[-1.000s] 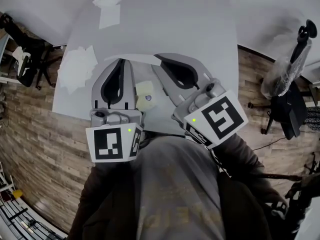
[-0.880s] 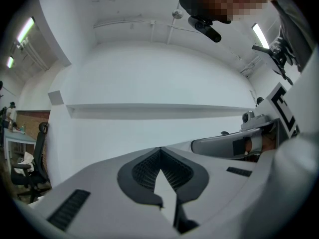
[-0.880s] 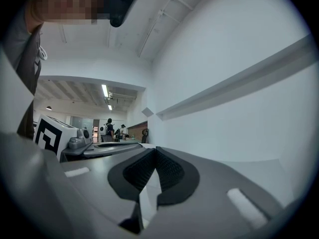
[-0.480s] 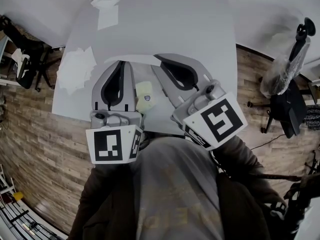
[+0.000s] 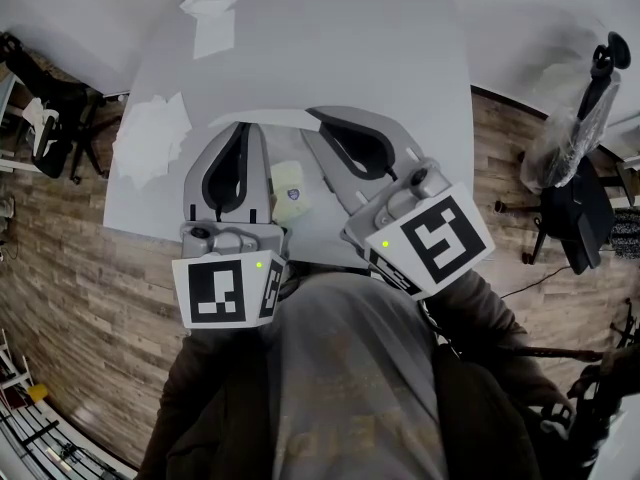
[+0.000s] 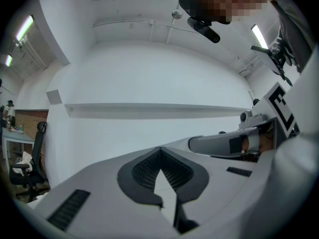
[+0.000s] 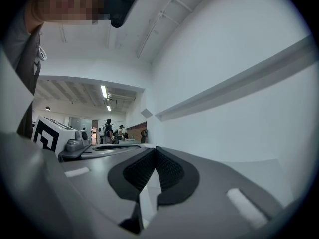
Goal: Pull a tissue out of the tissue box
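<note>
The left gripper (image 5: 243,128) and right gripper (image 5: 320,118), fingers clenched on nothing, flank the tissue box (image 5: 290,180); its small dark label is unreadable.

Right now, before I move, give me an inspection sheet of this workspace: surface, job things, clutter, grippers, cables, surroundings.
Surface: grey table, pale and flat.
Job's things: pale yellow tissue box on the table, showing between the two grippers.
Clutter: loose tissues at the table's left edge; more tissues at its far left corner.
Grippers: left hand-held gripper and right hand-held gripper, both with jaws together, nothing seen held.
Cables: thin cable on the floor, right side.
Surroundings: wood floor; office chair at right; people far off.
</note>
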### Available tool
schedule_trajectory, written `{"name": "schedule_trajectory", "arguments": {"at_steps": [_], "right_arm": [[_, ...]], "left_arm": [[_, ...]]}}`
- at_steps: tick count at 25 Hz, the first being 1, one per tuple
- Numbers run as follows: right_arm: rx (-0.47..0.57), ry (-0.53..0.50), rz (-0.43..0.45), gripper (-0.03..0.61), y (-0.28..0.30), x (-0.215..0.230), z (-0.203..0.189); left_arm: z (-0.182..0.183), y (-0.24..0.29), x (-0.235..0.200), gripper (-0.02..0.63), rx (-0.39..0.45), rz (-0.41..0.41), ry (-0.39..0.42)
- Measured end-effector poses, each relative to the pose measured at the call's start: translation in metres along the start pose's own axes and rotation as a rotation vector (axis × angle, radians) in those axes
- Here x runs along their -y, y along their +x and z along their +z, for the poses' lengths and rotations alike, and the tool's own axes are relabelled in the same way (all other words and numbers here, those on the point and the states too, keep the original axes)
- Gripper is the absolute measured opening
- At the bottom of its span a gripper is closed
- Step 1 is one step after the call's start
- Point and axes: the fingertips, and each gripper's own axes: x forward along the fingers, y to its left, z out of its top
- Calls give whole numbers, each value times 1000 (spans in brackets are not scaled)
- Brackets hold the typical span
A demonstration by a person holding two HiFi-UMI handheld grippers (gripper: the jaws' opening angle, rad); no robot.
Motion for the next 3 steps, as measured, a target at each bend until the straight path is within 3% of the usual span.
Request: {"name": "schedule_trajectory", "arguments": {"at_steps": [3], "right_arm": [[0,0,2,2,-1,0,1]], "left_arm": [[1,0,1,-2,1,1,1]]}}
